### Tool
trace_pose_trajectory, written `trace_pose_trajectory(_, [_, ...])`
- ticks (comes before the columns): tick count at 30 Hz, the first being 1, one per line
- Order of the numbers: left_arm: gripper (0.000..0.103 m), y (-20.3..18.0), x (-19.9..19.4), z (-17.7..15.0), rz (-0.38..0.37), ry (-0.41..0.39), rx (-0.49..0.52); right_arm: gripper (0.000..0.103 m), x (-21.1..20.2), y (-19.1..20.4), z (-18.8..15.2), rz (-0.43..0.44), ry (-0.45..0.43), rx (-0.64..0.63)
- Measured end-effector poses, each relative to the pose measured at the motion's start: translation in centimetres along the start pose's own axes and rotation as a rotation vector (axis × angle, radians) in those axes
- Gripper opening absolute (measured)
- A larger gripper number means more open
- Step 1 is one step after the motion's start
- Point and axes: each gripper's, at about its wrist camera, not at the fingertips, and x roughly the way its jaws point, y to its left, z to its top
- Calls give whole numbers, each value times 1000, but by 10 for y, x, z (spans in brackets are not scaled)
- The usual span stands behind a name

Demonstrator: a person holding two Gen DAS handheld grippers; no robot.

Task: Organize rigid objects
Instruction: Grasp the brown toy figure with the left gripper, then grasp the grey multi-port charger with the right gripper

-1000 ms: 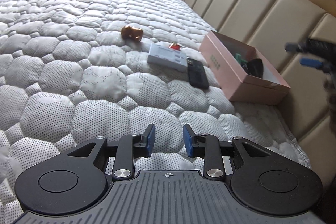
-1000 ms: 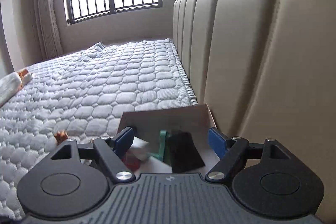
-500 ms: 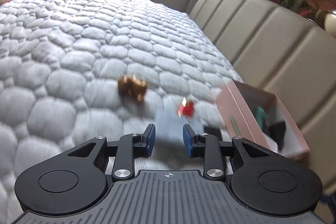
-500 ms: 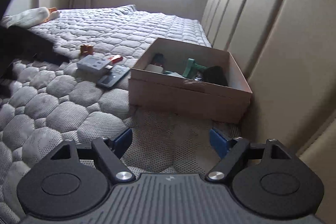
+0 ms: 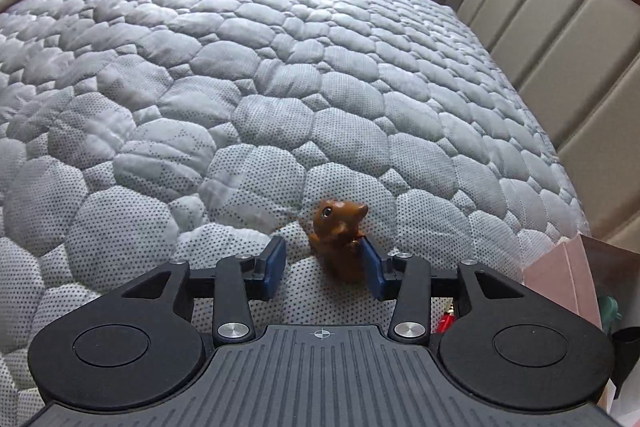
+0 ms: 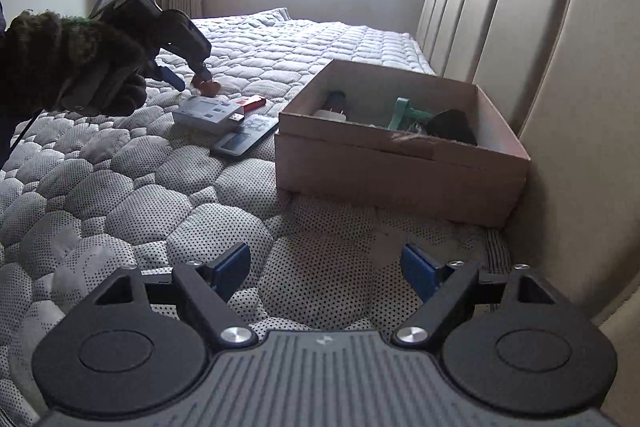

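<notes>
A small brown animal figurine (image 5: 339, 235) stands on the quilted bed between the fingers of my left gripper (image 5: 325, 266). The jaws are open around it; the right pad (image 5: 372, 267) touches or nearly touches it, the left pad is apart. The figurine (image 6: 209, 87) also shows in the right wrist view under the left gripper (image 6: 188, 77). My right gripper (image 6: 326, 269) is open and empty, low over the bed in front of the pink cardboard box (image 6: 400, 179). The box holds a green item (image 6: 408, 113) and dark objects.
A white device (image 6: 206, 115), a red lighter (image 6: 252, 103) and a dark remote (image 6: 246, 137) lie on the quilt left of the box. The padded beige headboard (image 6: 560, 67) runs along the right. A corner of the box (image 5: 568, 275) shows at the left wrist view's right.
My left gripper has moved forward to the figurine and opened around it. My right gripper has pulled back from above the box and now sits low over the bed.
</notes>
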Motion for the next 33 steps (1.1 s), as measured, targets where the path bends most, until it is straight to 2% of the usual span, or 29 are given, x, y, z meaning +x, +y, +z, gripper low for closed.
trace_pose_trajectory(2, [43, -8, 4, 1, -6, -2, 10, 83, 4, -3, -2, 2, 12, 11])
trace_pose_trajectory(7, [44, -31, 9, 3, -13, -22, 64, 83, 10, -6, -8, 11, 32, 30])
trace_pose_trajectory(11, [44, -43, 15, -1, 16, -9, 119, 83, 12, -7, -9, 19, 33, 32])
trace_pose_trajectory(15, [46, -47, 22, -9, 55, 5, 185, 83, 12, -6, -10, 24, 27, 21])
trace_pose_trajectory(19, [43, -43, 20, -11, 40, -7, 194, 83, 12, -6, -11, 24, 27, 18])
trace_pose_trajectory(21, [37, -41, 18, -11, 27, -10, 205, 83, 13, -6, -11, 23, 30, 21])
trace_pose_trajectory(26, [37, -23, -3, -14, -51, -25, 170, 83, 12, -4, -9, 10, 27, 10])
trace_pose_trajectory(30, [36, -1, -41, -26, -95, -68, 192, 83, 8, 6, 2, 3, 10, -22])
trace_pose_trajectory(33, [35, 26, -79, -44, -170, -85, 157, 83, 8, 20, 18, 27, -7, -37])
